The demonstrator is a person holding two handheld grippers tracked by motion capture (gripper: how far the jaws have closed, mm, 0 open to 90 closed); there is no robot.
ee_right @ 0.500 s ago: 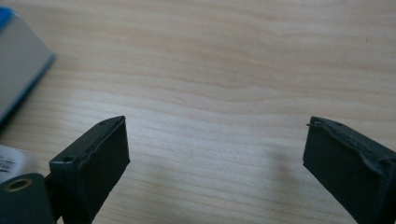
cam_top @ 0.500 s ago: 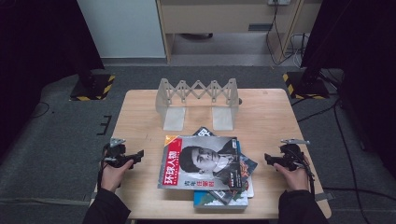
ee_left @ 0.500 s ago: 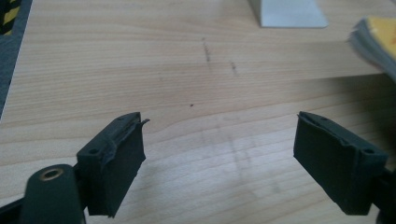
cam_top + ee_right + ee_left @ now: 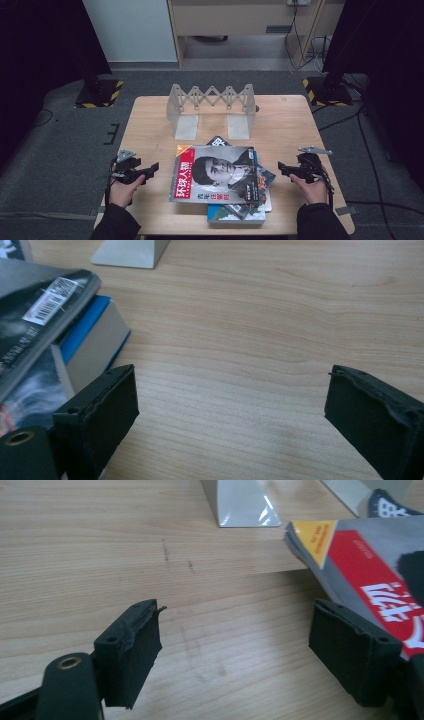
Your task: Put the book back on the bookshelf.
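A stack of magazines and books (image 4: 220,175) lies at the table's front middle. The top magazine (image 4: 200,170) has a red title strip and a portrait cover. My left gripper (image 4: 150,170) rests open on the wood just left of the stack, and its right jaw stands by the magazine's red corner (image 4: 370,570). My right gripper (image 4: 283,169) is open to the right of the stack. Its left jaw is close to a blue-spined book (image 4: 90,340) under a dark magazine (image 4: 35,315). Nothing is held between either pair of jaws.
A clear folding book stand (image 4: 212,107) with two flat feet stands at the table's back middle; one foot (image 4: 242,505) shows ahead of the left gripper, another foot (image 4: 130,252) ahead of the right. Bare wooden table (image 4: 150,130) lies on both sides of the stack.
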